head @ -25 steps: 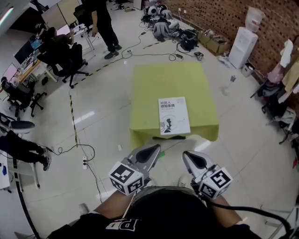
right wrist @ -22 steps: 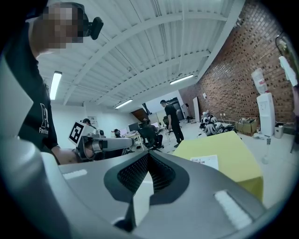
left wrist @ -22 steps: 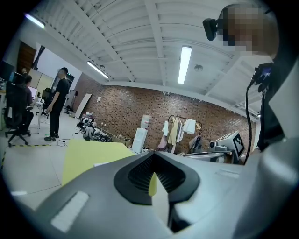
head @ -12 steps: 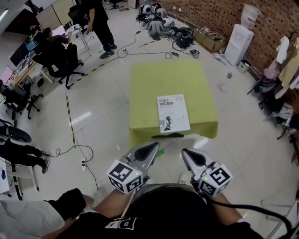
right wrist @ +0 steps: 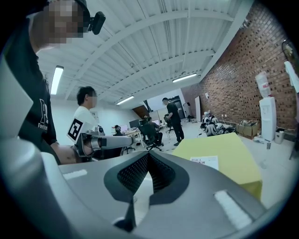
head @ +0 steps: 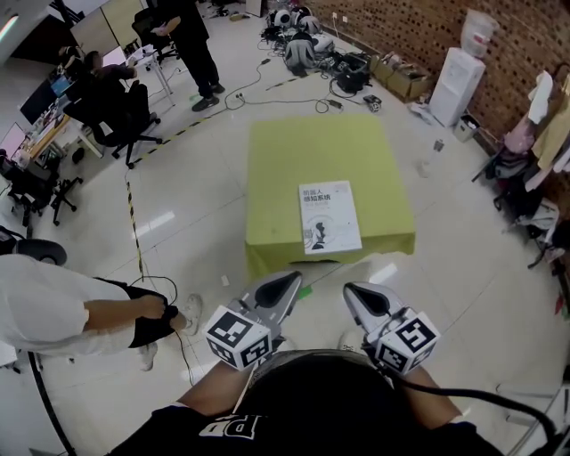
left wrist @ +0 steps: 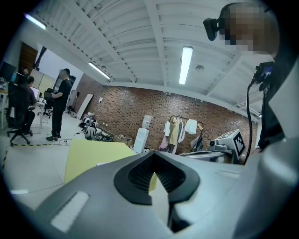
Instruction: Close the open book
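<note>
– Two grippers, one in each of our hands, both low by our waist. We see the left gripper [head: 287,287] with its jaws pressed together and nothing between them.
– Same on the other side: the right gripper [head: 356,296] has its jaws closed tip to tip, and it holds nothing. Both point toward the table, well apart from it.
– And the book [head: 329,218]? We've got it lying flat on the yellow-green table [head: 312,151], at the near edge, right of centre, with its white cover up.
– Shut, from what the head view gives us. In the right gripper view we catch it as a white rectangle on the yellow top, off to the right of the jaws.
– Over on our left a person in a white shirt [head: 44,312] is on the tiled floor [head: 205,205], just beside us. A white water dispenser [head: 461,85] stands by the brick wall [head: 401,27].
</note>
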`<state>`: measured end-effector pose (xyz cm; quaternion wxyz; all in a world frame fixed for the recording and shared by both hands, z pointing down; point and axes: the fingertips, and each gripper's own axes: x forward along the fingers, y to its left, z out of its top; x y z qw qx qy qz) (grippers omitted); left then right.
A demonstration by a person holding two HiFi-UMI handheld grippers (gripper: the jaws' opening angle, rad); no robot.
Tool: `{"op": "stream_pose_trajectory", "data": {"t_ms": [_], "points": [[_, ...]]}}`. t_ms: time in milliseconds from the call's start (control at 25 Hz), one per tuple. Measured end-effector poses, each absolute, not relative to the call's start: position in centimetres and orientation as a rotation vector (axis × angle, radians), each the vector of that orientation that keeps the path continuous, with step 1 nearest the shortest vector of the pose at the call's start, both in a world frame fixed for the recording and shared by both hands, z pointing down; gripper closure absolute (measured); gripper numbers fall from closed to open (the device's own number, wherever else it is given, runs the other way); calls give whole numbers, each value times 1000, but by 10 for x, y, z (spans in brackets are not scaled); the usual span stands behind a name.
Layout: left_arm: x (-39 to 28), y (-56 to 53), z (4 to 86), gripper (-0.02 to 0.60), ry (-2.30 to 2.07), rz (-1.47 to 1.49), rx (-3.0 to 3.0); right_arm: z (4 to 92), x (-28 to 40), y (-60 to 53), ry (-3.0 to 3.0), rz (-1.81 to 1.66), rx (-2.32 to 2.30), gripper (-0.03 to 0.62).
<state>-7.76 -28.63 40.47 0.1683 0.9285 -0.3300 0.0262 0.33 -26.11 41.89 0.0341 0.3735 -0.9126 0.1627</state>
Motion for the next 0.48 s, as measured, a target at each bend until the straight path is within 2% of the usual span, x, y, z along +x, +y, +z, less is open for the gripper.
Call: {"op": "stream_pose_trajectory", "data": {"t_ms": [480], "points": [[-74, -288, 402, 574, -958, 84, 2639, 418, 5, -263, -2819, 522, 1121, 589]]}}
